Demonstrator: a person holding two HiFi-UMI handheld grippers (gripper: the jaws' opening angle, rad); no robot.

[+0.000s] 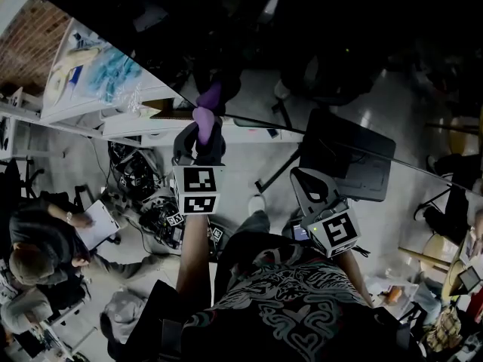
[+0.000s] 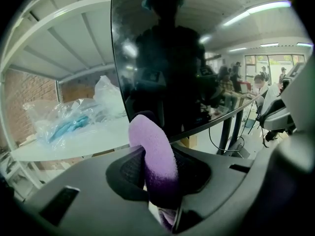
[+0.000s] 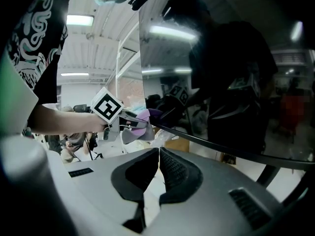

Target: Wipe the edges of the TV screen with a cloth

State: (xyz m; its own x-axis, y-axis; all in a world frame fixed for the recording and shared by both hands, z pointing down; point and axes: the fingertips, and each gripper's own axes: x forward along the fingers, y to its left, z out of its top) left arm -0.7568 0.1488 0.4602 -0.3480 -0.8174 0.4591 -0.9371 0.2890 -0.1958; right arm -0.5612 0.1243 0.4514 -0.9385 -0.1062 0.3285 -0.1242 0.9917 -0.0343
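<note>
The left gripper [image 2: 157,173] is clamped on a folded purple cloth [image 2: 151,149]. The cloth's rounded tip pokes out at 12 o'clock and meets the lower edge of the dark TV screen [image 2: 182,58] near its left corner. At 9 o'clock of the cloth, a clear plastic bag [image 2: 66,122] holding something blue lies on a white shelf [image 2: 74,145], close beside the screen's left edge. In the head view, the screen's lower edge runs on toward 4 o'clock past the cloth. The right gripper [image 3: 159,173] hangs below it, apart from the glass. Its jaws are drawn together with nothing between them. It looks toward the left gripper at its 11 o'clock.
</note>
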